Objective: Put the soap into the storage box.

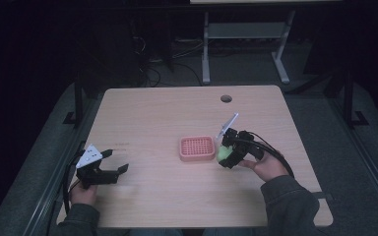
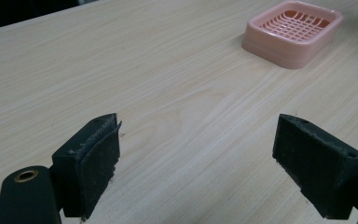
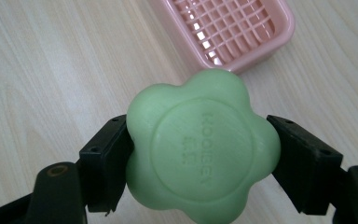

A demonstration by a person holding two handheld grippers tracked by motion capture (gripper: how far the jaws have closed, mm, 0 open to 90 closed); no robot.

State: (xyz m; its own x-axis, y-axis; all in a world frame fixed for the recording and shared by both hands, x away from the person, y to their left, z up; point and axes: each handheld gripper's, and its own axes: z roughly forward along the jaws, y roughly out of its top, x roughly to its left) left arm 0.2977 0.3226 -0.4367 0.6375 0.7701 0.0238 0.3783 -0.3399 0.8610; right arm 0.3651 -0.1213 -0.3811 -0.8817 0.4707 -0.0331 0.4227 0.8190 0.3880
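Between gripper fingers (image 3: pixel 107 163), flower-shaped green soap (image 3: pixel 200 149).

I count one pink plastic slotted soap dish (image 1: pixel 197 148) on the light wood bench (image 1: pixel 152 118), and one green flower-shaped soap bar (image 3: pixel 203 147) just right of it. I see two hand-held grippers: one at the near left (image 1: pixel 114 161), one at the right (image 1: pixel 225 156). One round hole (image 1: pixel 226 99) sits at the bench's far edge.

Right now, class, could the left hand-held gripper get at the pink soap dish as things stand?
Probably yes. The left hand-held gripper is open and holds nothing, and bare table lies between it and the soap dish. The dish itself holds nothing.
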